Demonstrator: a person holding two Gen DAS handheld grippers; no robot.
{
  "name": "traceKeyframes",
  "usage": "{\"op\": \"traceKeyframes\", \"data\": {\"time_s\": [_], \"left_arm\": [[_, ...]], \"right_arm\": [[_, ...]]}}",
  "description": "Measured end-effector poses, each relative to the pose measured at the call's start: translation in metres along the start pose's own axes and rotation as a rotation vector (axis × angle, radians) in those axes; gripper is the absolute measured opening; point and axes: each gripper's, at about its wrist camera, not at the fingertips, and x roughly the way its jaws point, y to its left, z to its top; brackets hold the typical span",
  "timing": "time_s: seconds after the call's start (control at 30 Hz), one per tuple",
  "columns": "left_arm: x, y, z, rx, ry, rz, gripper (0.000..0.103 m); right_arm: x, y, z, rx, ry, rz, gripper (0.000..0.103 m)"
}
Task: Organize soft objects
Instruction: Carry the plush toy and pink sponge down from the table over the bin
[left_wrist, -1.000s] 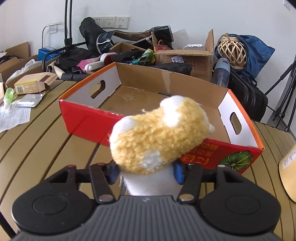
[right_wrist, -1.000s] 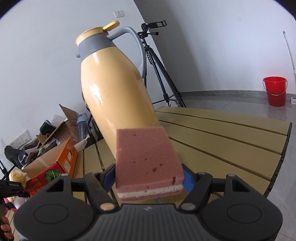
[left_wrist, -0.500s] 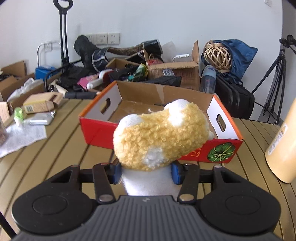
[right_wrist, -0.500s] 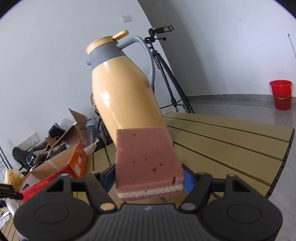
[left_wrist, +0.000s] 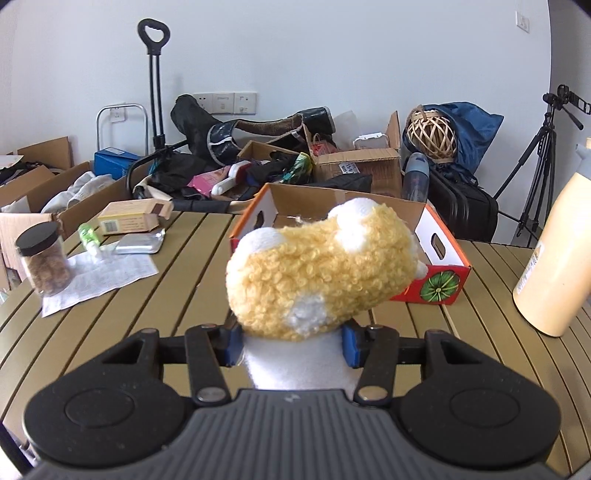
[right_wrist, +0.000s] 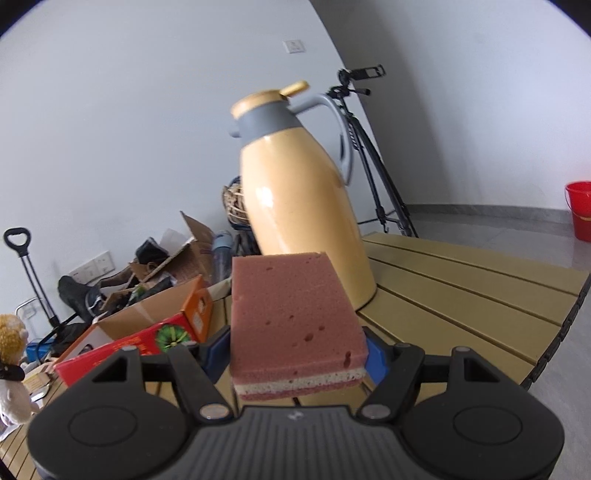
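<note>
A plush toy (left_wrist: 317, 269), curly yellow with white patches, is clamped in the left claw (left_wrist: 291, 345); its white lower part is pinched between the blue pads (left_wrist: 233, 343), and it is held above the slatted bench (left_wrist: 155, 295). Beyond the toy an open cardboard box (left_wrist: 439, 251) with red outer walls and a green print is seen on the bench, partly hidden by the plush. To the left of the box lie a sheet of paper (left_wrist: 103, 273), a jar (left_wrist: 42, 258) with a black lid, a small green bottle (left_wrist: 88, 234), a silver pouch (left_wrist: 138, 243) and a flat carton (left_wrist: 133, 218). A yellow jug (left_wrist: 554, 266) stands at the right edge.

In the right wrist view a pink sponge (right_wrist: 291, 314) with a white middle layer is gripped in the right claw (right_wrist: 291, 358), clear of the bench (right_wrist: 461, 295). The jug (right_wrist: 303, 206), with grey collar and handle, stands just behind the sponge. The box (right_wrist: 147, 328) is seen at the left, and the toy (right_wrist: 11, 336) at the far left edge. A tripod (right_wrist: 373, 166) and a red bucket (right_wrist: 580, 210) stand on the floor beyond.
</note>
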Motion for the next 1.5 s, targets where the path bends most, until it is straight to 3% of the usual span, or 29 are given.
{"op": "traceKeyframes", "data": {"time_s": [0.43, 0.97, 1.27, 1.5], "left_arm": [[-0.072, 0.047, -0.048, -0.012, -0.023, -0.074, 0.051], [-0.142, 0.088, -0.133, 0.008, -0.011, -0.140, 0.051], [-0.163, 0.103, -0.172, 0.009, 0.000, -0.151, 0.051], [-0.160, 0.116, -0.202, 0.022, 0.054, -0.123, 0.051]], "right_arm": [[-0.054, 0.049, -0.019, -0.106, -0.010, 0.106, 0.070], [-0.137, 0.102, -0.084, -0.300, 0.031, 0.254, 0.070], [-0.164, 0.111, -0.118, -0.359, 0.117, 0.295, 0.070], [-0.173, 0.118, -0.147, -0.400, 0.222, 0.301, 0.070]]}}
